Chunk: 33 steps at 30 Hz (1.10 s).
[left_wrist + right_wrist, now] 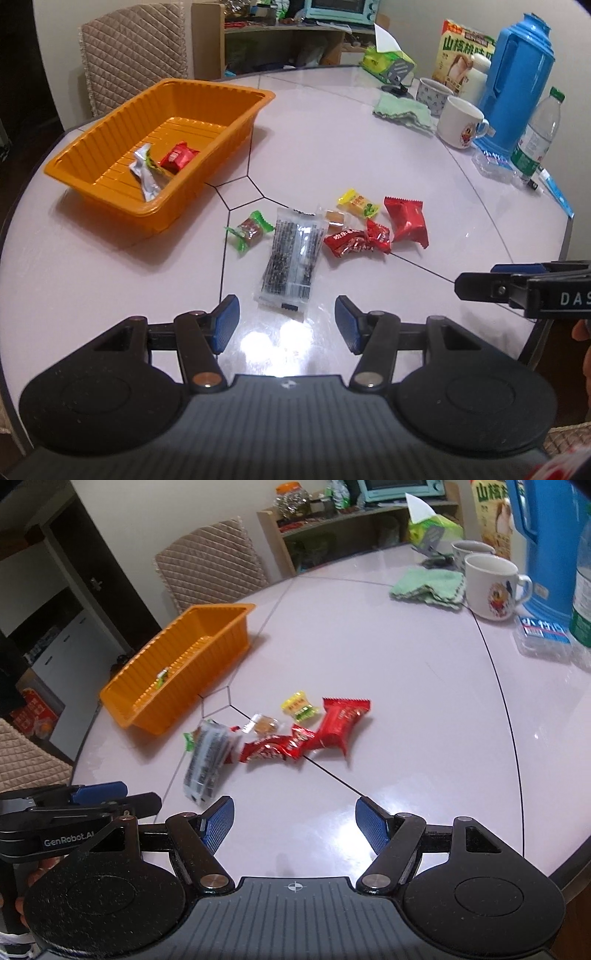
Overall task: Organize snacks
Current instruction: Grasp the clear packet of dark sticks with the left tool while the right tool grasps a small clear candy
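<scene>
An orange tray (236,114) (225,642) sits at the left of the table and holds a silver packet (146,173) and a red packet (179,157). Loose snacks lie mid-table: a green-ended candy (251,230), a long black-and-clear packet (293,258) (208,760), red candies (356,242) (273,749), a big red packet (406,221) (338,723), a yellow candy (360,203) (299,705). My left gripper (287,323) is open and empty just before the black packet. My right gripper (294,825) is open and empty, short of the snacks.
At the back right stand two mugs (461,122), a blue thermos (517,81), a water bottle (539,136), a green cloth (404,112), a tissue pack (388,59) and a cereal box (463,48). A quilted chair (136,51) stands behind the tray.
</scene>
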Tool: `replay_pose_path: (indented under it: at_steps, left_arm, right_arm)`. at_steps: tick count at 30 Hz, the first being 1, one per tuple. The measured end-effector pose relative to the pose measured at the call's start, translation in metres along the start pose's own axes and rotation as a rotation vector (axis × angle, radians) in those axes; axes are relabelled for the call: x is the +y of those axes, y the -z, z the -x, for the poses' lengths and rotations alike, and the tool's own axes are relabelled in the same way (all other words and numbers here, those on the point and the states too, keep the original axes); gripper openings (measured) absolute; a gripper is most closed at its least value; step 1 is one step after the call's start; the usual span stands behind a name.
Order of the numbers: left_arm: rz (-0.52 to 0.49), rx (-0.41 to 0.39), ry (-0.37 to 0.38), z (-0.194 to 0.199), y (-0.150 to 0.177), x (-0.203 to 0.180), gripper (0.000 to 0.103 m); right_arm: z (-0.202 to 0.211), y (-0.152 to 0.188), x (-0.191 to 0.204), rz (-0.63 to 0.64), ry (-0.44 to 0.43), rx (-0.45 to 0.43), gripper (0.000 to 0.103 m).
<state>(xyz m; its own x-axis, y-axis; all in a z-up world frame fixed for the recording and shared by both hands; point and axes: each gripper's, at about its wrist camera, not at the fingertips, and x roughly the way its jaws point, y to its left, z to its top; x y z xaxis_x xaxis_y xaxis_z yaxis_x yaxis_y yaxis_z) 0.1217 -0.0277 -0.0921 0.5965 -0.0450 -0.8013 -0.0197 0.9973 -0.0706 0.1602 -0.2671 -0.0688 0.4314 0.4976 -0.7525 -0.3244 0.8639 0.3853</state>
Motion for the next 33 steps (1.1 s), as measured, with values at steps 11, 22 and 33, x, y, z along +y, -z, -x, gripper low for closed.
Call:
replay_pose_path:
  at_steps: [11, 22, 33]
  left_arm:
    - [-0.071, 0.012, 0.001, -0.048, -0.022, -0.006, 0.053]
    - [-0.104, 0.042, 0.000, -0.082, -0.036, -0.006, 0.045]
    - [-0.056, 0.012, 0.018, -0.064, -0.031, 0.010, 0.035]
  right_arm:
    - [-0.008, -0.002, -0.014, -0.040, 0.041, 0.009, 0.073]
    - [-0.011, -0.005, -0.021, -0.067, 0.059, 0.005, 0.073]
    - [-0.020, -0.021, -0.005, 0.020, -0.010, -0.038, 0.072]
